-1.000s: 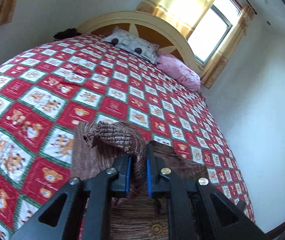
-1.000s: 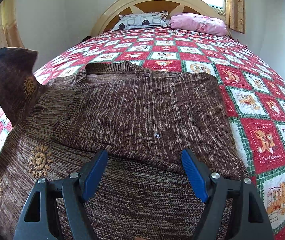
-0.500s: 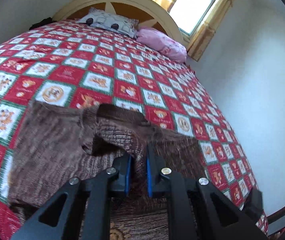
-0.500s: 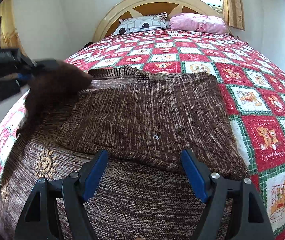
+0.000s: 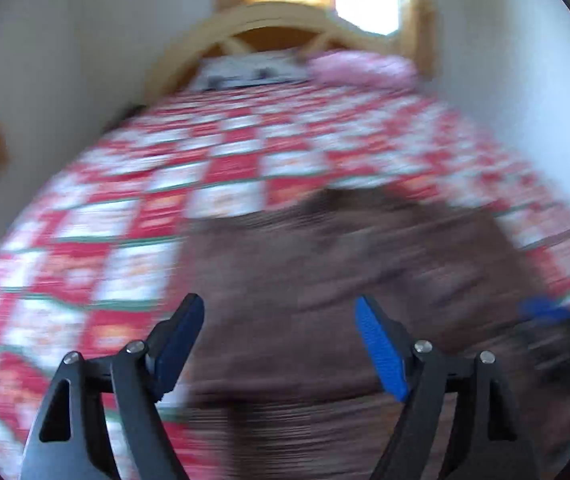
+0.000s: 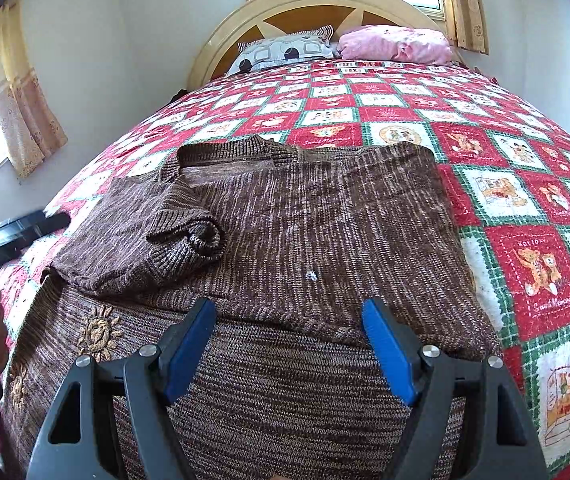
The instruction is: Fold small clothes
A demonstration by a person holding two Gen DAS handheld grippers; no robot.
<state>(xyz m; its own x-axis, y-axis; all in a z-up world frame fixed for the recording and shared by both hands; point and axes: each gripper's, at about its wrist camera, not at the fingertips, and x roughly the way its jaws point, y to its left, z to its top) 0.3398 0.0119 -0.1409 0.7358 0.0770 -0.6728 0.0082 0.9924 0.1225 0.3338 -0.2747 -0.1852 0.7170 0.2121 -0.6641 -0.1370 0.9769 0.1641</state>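
Note:
A brown knitted sweater [image 6: 317, 224] with sun motifs lies flat on the bed, both sleeves folded over its body. The left sleeve's cuff [image 6: 193, 236] rests bunched on the chest. My right gripper [image 6: 289, 344] is open and empty, hovering over the sweater's lower half. My left gripper [image 5: 281, 344] is open and empty above the sweater [image 5: 345, 264]; its view is motion-blurred. The left gripper also shows at the left edge of the right wrist view [image 6: 13, 232].
The bed has a red, white and green patchwork quilt [image 6: 525, 208]. A patterned pillow [image 6: 285, 50] and a pink pillow [image 6: 397, 42] lie by the curved headboard [image 6: 313, 0]. Walls stand close on both sides, with curtained windows.
My left gripper carried the sleeve across onto the sweater's body, opened and let it go, and is pulling away to the left. The right gripper has stayed still and open.

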